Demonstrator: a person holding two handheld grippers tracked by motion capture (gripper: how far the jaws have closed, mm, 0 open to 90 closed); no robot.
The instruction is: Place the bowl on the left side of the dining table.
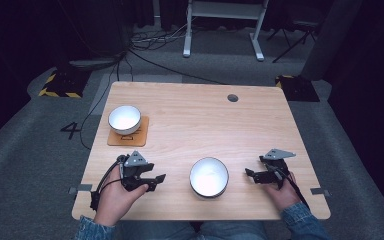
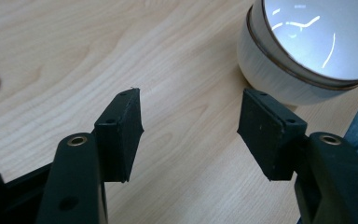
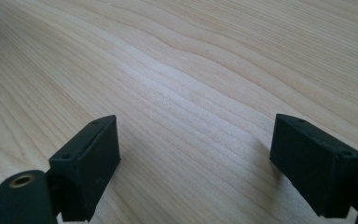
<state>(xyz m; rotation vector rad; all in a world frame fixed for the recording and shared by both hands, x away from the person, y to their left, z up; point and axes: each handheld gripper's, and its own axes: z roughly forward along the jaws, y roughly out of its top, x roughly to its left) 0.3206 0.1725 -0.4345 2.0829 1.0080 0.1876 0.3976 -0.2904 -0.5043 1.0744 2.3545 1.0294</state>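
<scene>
On the floor (image 1: 40, 130), a "4" (image 1: 71, 130)

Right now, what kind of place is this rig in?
Probably a lab or recording workspace, not a home: a bare wooden table on grey carpet, loose cables across the floor, and hazard-striped base plates at the table's far corners.

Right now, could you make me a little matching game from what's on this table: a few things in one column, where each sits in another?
Things:
1. near bowl
2. far bowl
3. left gripper
4. round hole

Places:
A. on the brown mat
B. far right part of the table
C. between the two grippers
D. left of the near bowl, open

Pairs: 1-C, 2-A, 3-D, 4-B
</scene>
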